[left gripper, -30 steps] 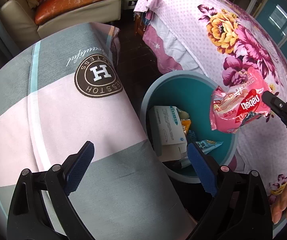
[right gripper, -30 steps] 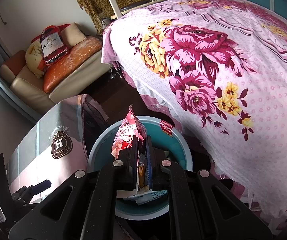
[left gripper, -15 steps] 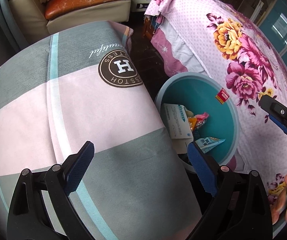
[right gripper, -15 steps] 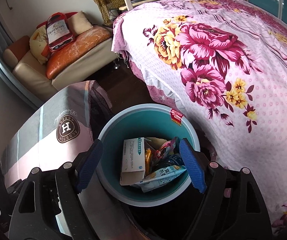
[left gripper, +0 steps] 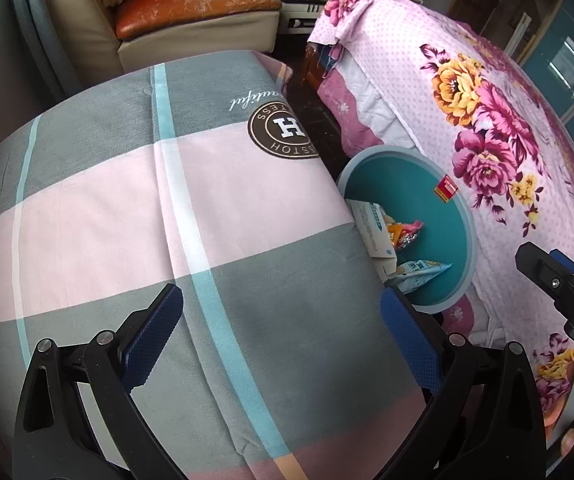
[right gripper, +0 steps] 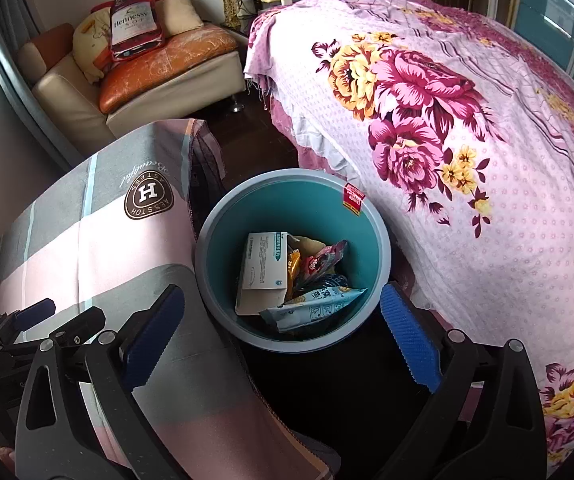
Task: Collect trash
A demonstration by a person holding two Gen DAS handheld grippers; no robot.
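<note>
A teal bin (right gripper: pixel 299 208) stands on the dark floor between a checked cushion and a floral bed. Inside it lie a white box (right gripper: pixel 265 264), a pink snack wrapper (right gripper: pixel 329 258) and a light blue packet (right gripper: pixel 315 306). My right gripper (right gripper: pixel 281 292) hangs above the bin's near rim, its jaws opening with nothing between them. My left gripper (left gripper: pixel 281 294) is over the checked cushion to the left of the bin (left gripper: pixel 403 176), and its jaws are also opening and empty. The pink wrapper (left gripper: pixel 407 234) shows in the left wrist view too.
The grey and pink checked cushion (left gripper: pixel 167 200) presses against the bin's left side. The floral bedspread (right gripper: pixel 467 140) hangs close on its right. A sofa (right gripper: pixel 147 76) with an orange seat and pillows stands at the back. Dark floor runs between them.
My right gripper opened and let go of the pink wrapper, which dropped into the bin. Both grippers drew back, and the left one shifted further over the checked cushion.
</note>
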